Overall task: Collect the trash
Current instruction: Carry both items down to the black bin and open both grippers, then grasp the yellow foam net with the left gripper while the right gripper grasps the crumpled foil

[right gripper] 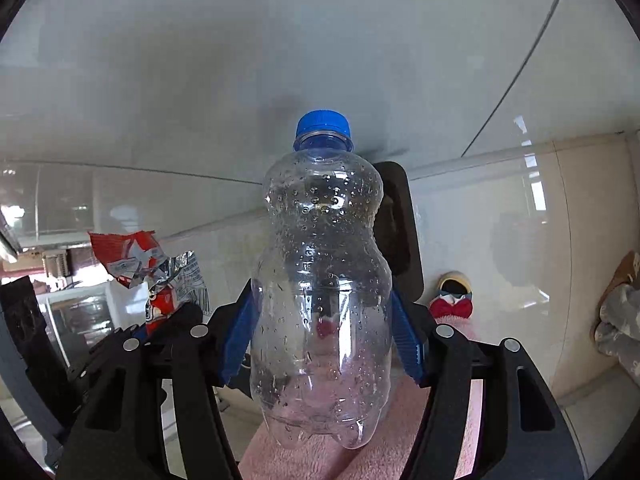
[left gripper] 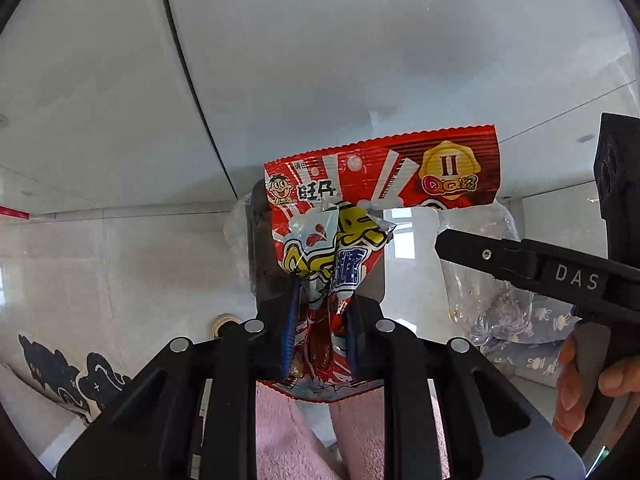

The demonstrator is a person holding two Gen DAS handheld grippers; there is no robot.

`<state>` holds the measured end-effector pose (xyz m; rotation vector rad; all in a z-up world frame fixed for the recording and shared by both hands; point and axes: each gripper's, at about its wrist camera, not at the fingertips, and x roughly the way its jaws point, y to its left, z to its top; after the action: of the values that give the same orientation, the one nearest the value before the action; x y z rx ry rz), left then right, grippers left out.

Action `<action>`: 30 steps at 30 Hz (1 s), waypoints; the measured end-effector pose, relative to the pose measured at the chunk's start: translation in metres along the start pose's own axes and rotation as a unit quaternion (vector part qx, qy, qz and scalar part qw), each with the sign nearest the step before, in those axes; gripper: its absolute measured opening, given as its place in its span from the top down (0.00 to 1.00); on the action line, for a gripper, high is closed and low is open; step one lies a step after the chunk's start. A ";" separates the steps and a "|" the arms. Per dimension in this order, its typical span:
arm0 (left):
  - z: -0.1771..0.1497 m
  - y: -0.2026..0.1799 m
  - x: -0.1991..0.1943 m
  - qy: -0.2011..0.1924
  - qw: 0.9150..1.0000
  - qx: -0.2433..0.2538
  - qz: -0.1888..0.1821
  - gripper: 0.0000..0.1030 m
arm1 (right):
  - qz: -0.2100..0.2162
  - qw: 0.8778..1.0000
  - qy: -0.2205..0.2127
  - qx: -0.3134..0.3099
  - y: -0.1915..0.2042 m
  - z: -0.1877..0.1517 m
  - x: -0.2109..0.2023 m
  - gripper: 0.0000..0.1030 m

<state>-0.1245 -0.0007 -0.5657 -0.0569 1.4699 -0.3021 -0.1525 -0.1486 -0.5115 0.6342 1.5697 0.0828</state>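
left wrist view: left gripper jaws clenched on crinkled red foil snack wrapper, hanging over pale glossy floor, open room all round. right wrist view: right gripper jaws grasping clear, droplet-beaded plastic bottle, blue ribbed cap, above pink fleece.

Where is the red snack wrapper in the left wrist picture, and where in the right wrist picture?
Left wrist view: the red snack wrapper fills the centre, pinched between the left tongs.
Right wrist view: it is at the left edge, crumpled, seen from its back.
Shared landmark: the clear plastic bottle, central in the right view, behind the wrapper at right in the left view.
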 end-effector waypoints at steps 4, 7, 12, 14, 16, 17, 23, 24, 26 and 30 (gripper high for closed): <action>0.008 -0.005 0.029 0.014 1.000 0.006 -0.006 0.81 | -0.006 1.000 0.002 -0.001 0.002 0.005 0.021 0.39; 0.005 -0.002 0.041 0.019 1.000 0.000 -0.010 0.79 | -0.013 1.000 0.012 -0.009 0.011 0.007 0.035 0.39; 0.004 0.000 0.038 0.017 1.000 -0.003 -0.012 0.58 | -0.001 1.000 0.020 0.017 0.008 0.011 0.036 0.37; 0.002 0.002 0.037 0.019 1.000 -0.002 -0.010 0.53 | 0.004 0.999 0.017 0.033 0.007 0.012 0.033 0.31; 0.001 0.002 0.033 0.015 1.000 -0.003 -0.008 0.52 | 0.000 0.999 0.011 0.035 0.009 0.014 0.030 0.29; 0.001 0.003 0.031 0.016 1.000 -0.005 -0.008 0.52 | 0.002 0.999 0.009 0.035 0.013 0.017 0.029 0.29; 0.006 0.004 0.020 0.014 1.000 -0.001 -0.017 0.37 | 0.006 0.999 -0.011 0.037 0.016 0.023 0.006 0.27; 0.006 0.004 0.018 0.014 1.000 0.000 -0.017 0.34 | 0.007 0.999 -0.015 0.036 0.019 0.024 0.001 0.27; 0.006 0.001 0.012 0.014 1.000 0.001 -0.018 0.30 | 0.006 0.999 -0.020 0.033 0.020 0.026 -0.002 0.27; 0.005 0.001 -0.008 0.005 1.000 0.005 -0.014 0.20 | 0.004 0.999 -0.026 0.033 0.022 0.025 -0.018 0.27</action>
<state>-0.1196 0.0012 -0.5573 -0.0685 1.4792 -0.3326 -0.1221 -0.1464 -0.4891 0.6887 1.5246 0.0203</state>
